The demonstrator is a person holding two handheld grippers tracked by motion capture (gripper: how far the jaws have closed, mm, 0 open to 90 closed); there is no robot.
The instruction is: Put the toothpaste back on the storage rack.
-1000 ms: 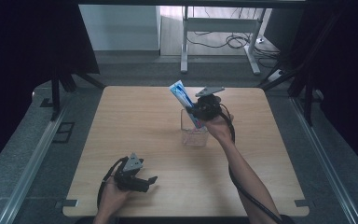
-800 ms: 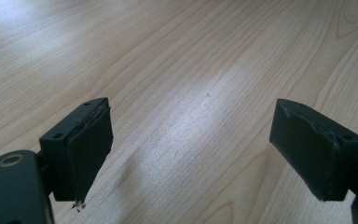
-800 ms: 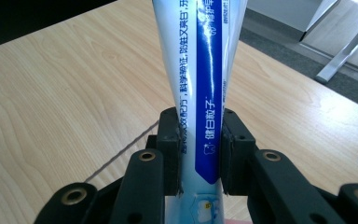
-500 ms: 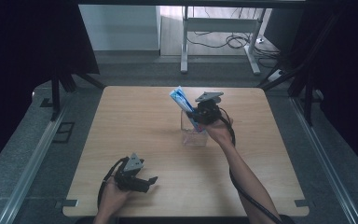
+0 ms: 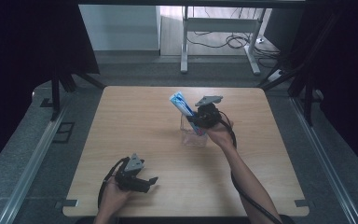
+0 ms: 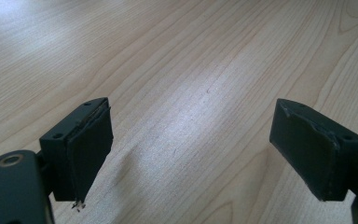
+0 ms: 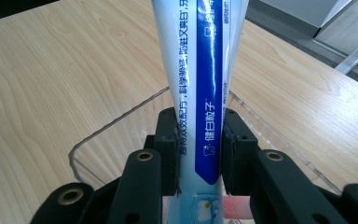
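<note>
A white and blue toothpaste tube stands tilted in a clear plastic container at the middle of the wooden table. My right gripper is shut on the tube's lower part, just above the container. In the right gripper view both pads press the tube from either side, over the container's rim; my right gripper points down into it. My left gripper rests near the table's front left, open. In the left gripper view my left gripper has only bare wood between its jaws.
Grey floor and metal rails surround the table. A white desk frame with cables stands beyond the far edge. Dark curtains hang at both sides.
The right gripper and the tube have sunk slightly toward the clear container. The left gripper has not moved.
</note>
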